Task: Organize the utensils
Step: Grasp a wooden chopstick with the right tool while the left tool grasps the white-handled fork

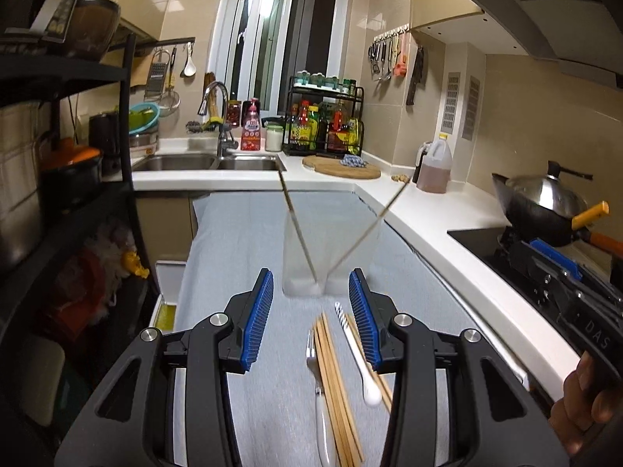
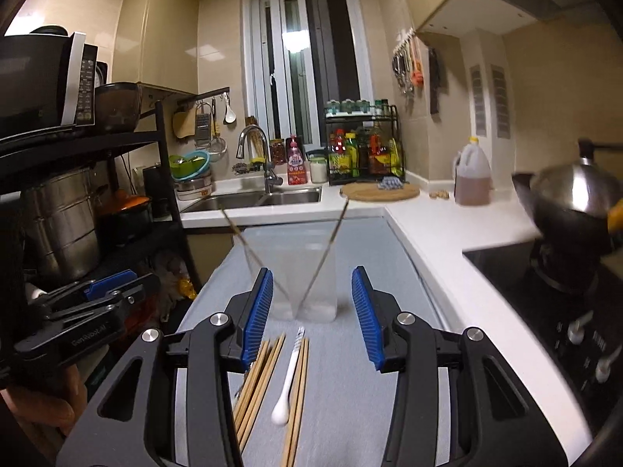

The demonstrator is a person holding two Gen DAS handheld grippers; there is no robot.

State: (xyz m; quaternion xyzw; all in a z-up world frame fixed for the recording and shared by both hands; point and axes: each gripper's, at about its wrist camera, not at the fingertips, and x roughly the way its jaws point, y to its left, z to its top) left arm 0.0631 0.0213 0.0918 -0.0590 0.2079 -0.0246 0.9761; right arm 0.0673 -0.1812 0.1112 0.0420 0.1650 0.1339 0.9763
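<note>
A clear plastic cup (image 1: 331,253) stands on the grey-clothed table (image 1: 241,241) with two chopsticks (image 1: 298,229) leaning apart inside it. Before it lie several wooden chopsticks (image 1: 335,381), a white spoon (image 1: 360,358) and a fork (image 1: 317,381). My left gripper (image 1: 309,321) is open and empty, just short of the cup, above the pile. In the right wrist view the cup (image 2: 307,272), chopstick pile (image 2: 259,381) and spoon (image 2: 288,381) show between the open, empty right gripper (image 2: 313,319).
A white counter (image 1: 447,214) runs along the right with a stove and wok (image 1: 545,202), oil jug (image 1: 434,167) and cutting board (image 1: 342,167). A sink (image 1: 206,161) lies beyond the table. A black shelf rack (image 1: 58,194) stands at the left.
</note>
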